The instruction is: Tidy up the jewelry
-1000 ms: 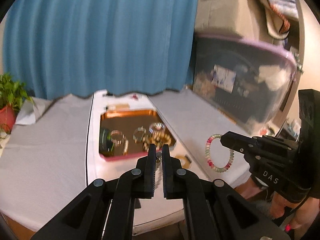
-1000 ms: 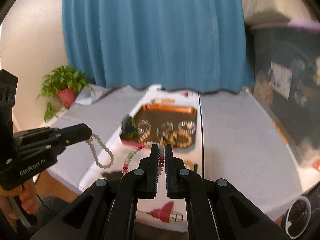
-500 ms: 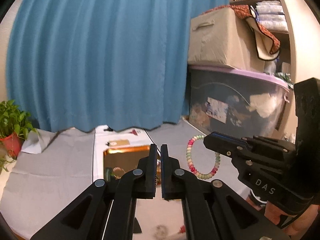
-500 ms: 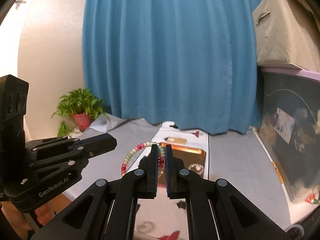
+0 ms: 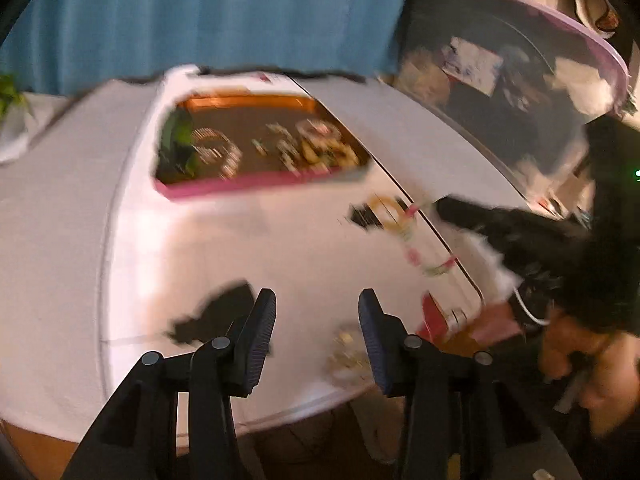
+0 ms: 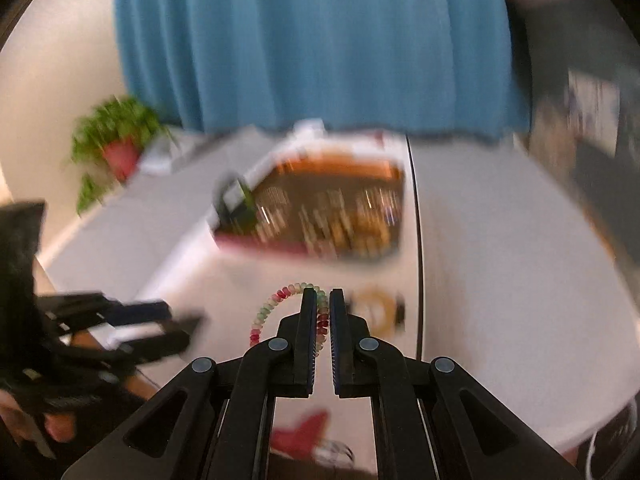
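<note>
Jaws of my right gripper (image 6: 324,294) clench a pastel bead bracelet of pink, green and white (image 6: 276,308) at lower centre, its loop hanging left above the white cloth-covered table (image 6: 500,280). My left gripper (image 5: 316,300) is opening, nothing between its fingers. Upper centre, blurred, a copper-toned tray with pink rim (image 5: 240,186) holds other jewelry.

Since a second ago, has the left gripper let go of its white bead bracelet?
Yes. The left gripper held the white strand over the table's near edge; now its jaws are opening with nothing between them.
</note>
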Demonstrator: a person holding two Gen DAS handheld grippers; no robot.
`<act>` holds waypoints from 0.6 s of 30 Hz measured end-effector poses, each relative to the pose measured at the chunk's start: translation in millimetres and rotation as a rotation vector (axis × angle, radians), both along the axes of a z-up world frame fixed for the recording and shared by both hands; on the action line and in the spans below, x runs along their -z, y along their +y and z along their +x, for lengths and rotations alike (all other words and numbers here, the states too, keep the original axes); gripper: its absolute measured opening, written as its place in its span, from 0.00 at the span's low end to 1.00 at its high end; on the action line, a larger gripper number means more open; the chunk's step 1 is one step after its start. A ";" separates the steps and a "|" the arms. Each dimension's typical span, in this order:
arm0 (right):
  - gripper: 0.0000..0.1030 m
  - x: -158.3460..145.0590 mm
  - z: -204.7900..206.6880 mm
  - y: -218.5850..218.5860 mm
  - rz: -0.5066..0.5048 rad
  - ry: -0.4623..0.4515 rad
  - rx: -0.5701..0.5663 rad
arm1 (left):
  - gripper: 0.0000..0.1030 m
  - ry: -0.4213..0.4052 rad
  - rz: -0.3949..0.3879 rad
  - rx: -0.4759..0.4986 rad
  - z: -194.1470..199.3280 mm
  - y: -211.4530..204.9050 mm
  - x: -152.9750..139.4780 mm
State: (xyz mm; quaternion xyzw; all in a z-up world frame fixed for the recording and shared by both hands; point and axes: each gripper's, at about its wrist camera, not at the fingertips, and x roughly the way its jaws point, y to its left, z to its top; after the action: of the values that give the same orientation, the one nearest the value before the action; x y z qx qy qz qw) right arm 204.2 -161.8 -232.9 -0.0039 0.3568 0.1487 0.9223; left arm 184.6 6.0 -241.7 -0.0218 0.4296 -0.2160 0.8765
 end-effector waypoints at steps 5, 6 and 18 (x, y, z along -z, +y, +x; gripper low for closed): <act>0.06 28.6 6.4 -15.9 0.003 0.054 -0.014 | 0.37 -0.013 0.043 0.053 -15.8 -8.7 5.2; 0.06 30.1 7.2 -17.5 0.005 0.054 -0.017 | 0.37 0.003 0.032 0.054 -16.8 -6.9 8.4; 0.08 55.6 9.0 -5.8 -0.055 0.094 -0.036 | 0.07 -0.038 0.188 0.041 -12.7 -20.7 29.7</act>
State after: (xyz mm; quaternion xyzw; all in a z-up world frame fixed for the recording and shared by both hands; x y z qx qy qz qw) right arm 213.2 -167.6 -288.5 -0.0283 0.4037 0.1553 0.9012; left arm 172.0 -14.7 -271.4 0.0733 0.4316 -0.1932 0.8781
